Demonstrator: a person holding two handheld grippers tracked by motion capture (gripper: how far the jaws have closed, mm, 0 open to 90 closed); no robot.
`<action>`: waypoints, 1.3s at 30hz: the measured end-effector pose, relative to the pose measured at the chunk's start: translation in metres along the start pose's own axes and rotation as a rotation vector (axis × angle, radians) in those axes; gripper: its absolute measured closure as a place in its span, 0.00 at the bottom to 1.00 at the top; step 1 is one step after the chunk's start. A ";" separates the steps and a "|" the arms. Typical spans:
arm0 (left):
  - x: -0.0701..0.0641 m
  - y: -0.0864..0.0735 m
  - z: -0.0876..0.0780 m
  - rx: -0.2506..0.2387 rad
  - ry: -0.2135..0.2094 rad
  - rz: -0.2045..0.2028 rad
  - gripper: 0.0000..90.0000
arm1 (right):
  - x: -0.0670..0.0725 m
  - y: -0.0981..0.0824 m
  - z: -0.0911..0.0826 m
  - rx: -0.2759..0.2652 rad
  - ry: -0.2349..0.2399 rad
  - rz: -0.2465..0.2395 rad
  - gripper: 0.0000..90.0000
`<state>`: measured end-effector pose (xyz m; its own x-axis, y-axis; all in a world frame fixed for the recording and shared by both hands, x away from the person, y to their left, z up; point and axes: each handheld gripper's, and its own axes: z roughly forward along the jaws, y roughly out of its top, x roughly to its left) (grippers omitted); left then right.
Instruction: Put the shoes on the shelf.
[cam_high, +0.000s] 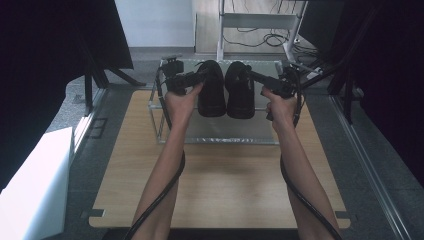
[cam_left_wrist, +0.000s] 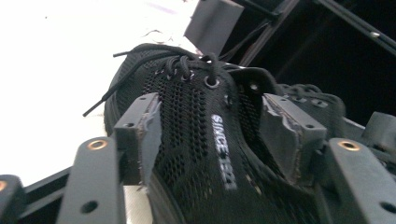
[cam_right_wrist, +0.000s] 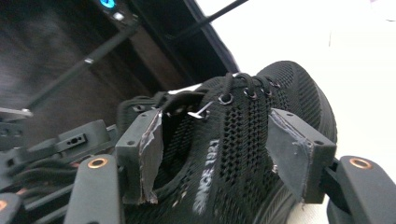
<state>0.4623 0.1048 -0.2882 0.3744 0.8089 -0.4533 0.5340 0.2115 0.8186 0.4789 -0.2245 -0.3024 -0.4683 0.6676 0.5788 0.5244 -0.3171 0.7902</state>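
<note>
On top of the clear rack (cam_high: 170, 137) at the far end of the counter (cam_high: 220, 185), two black shoes sit side by side. Left tongs (cam_left_wrist: 212, 135) straddle the left shoe (cam_high: 211, 90) and right tongs (cam_right_wrist: 219, 149) the right shoe (cam_high: 240, 92), jaws parted, pads just clear of the mesh.

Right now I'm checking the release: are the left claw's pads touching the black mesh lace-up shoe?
Cannot tell. In the left gripper view the left claw straddles the black mesh lace-up shoe, but no clear gap or contact shows.
</note>
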 end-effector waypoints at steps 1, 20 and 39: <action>0.001 -0.001 -0.005 -0.003 -0.006 0.006 0.49 | -0.002 -0.002 -0.009 -0.011 0.026 -0.012 0.41; 0.019 -0.085 -0.055 -0.038 -0.234 0.036 0.90 | -0.014 -0.087 -0.063 0.034 0.185 -0.039 0.87; 0.009 -0.115 -0.036 -0.005 -0.252 0.094 0.99 | -0.008 -0.109 -0.043 0.034 0.234 -0.039 1.00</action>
<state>0.3768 0.1077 -0.3740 0.5996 0.6632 -0.4480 0.4846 0.1447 0.8627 0.3944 -0.2242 -0.3844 -0.6385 0.5033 0.5822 0.5247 -0.2688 0.8077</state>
